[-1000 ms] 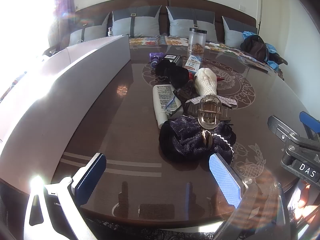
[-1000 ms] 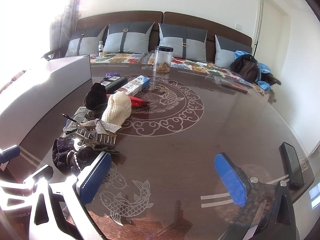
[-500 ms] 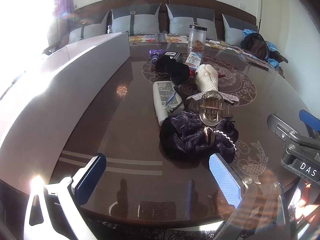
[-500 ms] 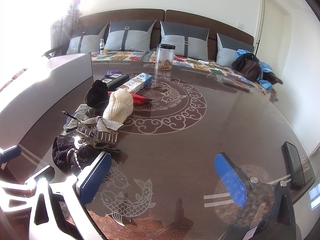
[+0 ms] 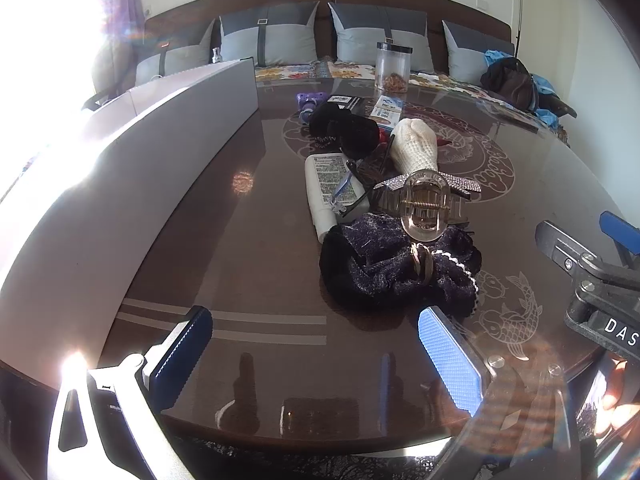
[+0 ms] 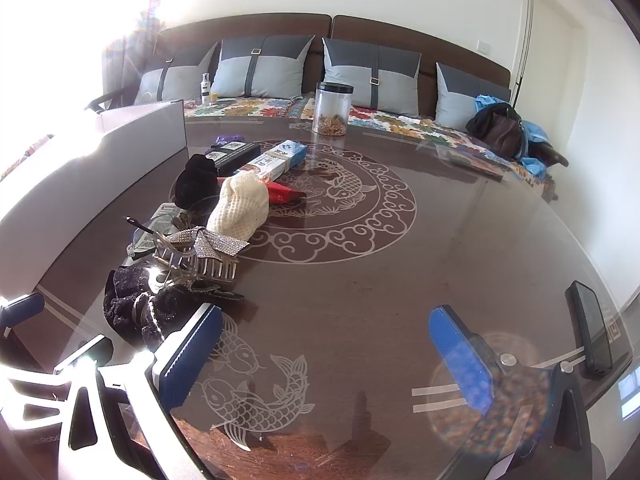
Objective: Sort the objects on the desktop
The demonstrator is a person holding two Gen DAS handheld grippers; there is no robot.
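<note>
The left gripper (image 5: 316, 360) hovers low over the worktop (image 5: 248, 264), jaws wide apart and empty. The right gripper (image 6: 324, 356) is the same, jaws spread, holding nothing. Just beyond lies a dark scrunchie (image 5: 392, 264), a clear hair claw (image 5: 424, 210) touching its far side. Farther on come a white tube (image 5: 326, 188), a cream knit pouch (image 6: 242, 208) and a jar (image 6: 332, 109).

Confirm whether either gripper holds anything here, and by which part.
Nothing is held. The left gripper and the right gripper both stand open above the glossy brown table, pads bare.
</note>
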